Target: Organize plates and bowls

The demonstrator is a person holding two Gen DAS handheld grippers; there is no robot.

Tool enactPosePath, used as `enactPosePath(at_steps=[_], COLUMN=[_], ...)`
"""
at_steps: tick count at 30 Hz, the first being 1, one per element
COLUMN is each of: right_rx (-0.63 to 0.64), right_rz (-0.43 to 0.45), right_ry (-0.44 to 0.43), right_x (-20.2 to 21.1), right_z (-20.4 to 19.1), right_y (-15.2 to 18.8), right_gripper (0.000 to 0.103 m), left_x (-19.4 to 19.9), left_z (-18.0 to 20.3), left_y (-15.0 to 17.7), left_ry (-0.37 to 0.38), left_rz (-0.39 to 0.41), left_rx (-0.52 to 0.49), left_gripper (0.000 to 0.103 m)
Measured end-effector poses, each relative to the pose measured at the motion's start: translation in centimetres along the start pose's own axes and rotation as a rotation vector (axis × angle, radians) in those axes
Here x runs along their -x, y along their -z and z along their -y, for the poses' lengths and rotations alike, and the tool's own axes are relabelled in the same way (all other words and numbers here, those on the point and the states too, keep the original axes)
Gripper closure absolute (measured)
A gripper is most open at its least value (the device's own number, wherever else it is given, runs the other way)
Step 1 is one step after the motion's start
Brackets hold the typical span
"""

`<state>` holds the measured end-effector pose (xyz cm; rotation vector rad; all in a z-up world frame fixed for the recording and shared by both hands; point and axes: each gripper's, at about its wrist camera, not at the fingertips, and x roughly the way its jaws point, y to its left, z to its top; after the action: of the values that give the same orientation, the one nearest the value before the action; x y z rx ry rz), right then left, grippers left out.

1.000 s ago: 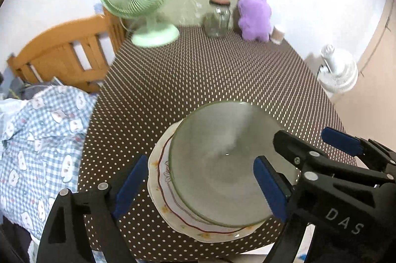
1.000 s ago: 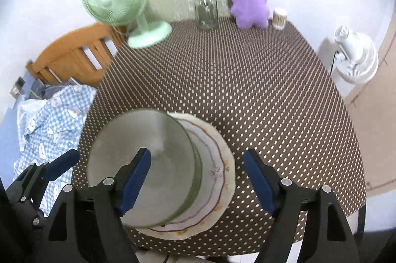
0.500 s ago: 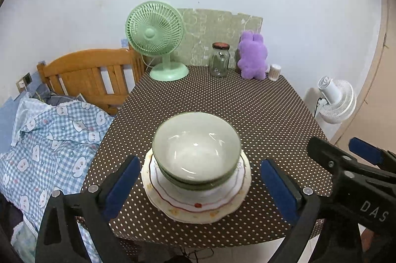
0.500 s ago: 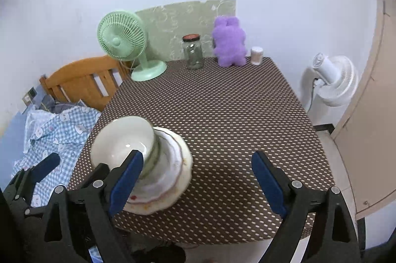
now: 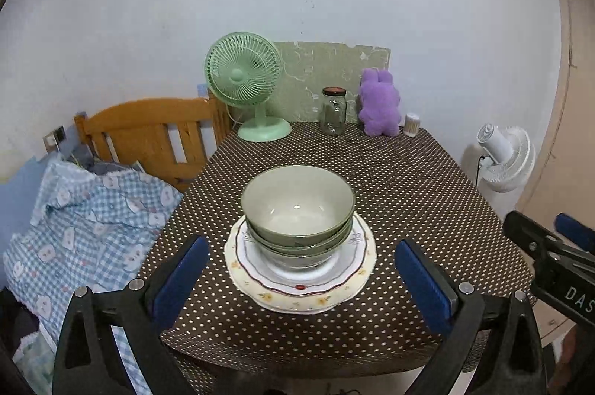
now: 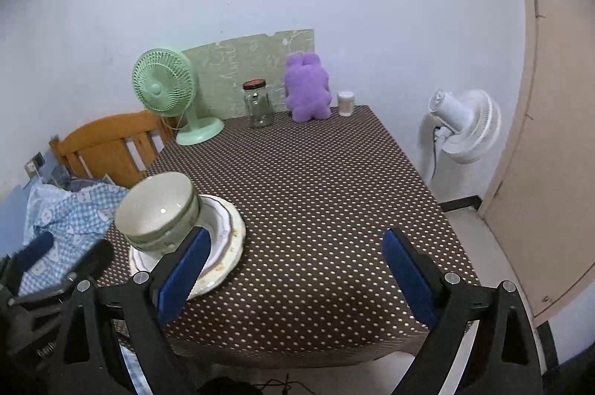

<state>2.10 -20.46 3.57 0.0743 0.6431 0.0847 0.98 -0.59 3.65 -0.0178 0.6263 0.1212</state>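
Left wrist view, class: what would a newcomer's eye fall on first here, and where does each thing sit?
The stack of green bowls on floral plates stands out first, near the front edge of the dotted table. Next come the mint-green fan and purple plush toy along the far edge by the wall.

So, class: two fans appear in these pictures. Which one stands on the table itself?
The mint-green desk fan, on the polka-dot table at its far left corner. The white fan stands off the table, to its right.
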Motion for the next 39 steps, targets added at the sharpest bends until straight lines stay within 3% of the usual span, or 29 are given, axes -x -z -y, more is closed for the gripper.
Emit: enactPosePath(at_steps=[14,39], right_rx=[0.055,0.059], right_rz=[0.032,0.018], right_ry=[0.013,0.043], right_x=[0.0,0.4], right_z=[-0.9,-1.8], right_y=[4.1,4.2], right_gripper=[0.008,0.008], left_x=[-0.3,0.4], left_z=[0.1,-0.7], left_y=[3.1,3.3], left_ry=[0.02,0.038], left_rz=[0.016,0.005], left_rx=[-0.004,0.031], left_gripper=[0.002,0.001])
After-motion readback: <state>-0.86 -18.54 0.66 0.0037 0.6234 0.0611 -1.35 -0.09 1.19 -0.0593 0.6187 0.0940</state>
